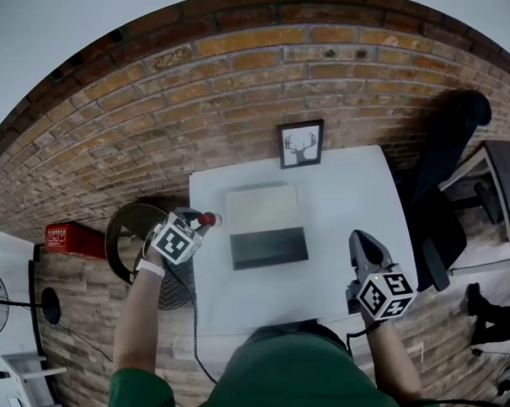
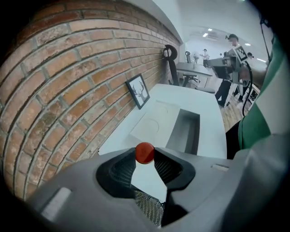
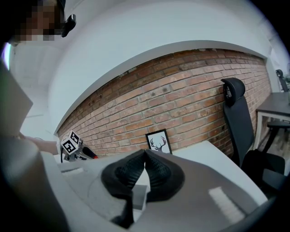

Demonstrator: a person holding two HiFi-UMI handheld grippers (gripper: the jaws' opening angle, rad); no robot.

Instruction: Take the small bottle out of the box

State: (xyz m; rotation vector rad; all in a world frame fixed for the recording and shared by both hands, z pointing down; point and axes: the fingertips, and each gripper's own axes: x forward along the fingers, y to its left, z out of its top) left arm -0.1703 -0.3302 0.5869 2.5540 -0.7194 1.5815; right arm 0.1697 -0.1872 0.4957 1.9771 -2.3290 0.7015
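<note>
The small bottle's red cap (image 1: 208, 218) shows over the table's left edge, pinched between the jaws of my left gripper (image 1: 199, 219). In the left gripper view the red cap (image 2: 145, 153) sits between the two fingertips, and the bottle's body is hidden. The dark open box (image 1: 269, 248) lies mid-table with its cream lid (image 1: 261, 208) just behind it. My right gripper (image 1: 363, 241) hovers at the table's front right. Its jaws (image 3: 145, 152) are shut with nothing between them. From there the left gripper (image 3: 74, 147) appears far left.
The white table (image 1: 343, 194) stands against a brick wall, with a framed deer picture (image 1: 301, 144) at its back edge. A black office chair (image 1: 444, 182) is to the right. A round fan (image 1: 130, 233) and a red case (image 1: 73, 240) sit on the floor at left.
</note>
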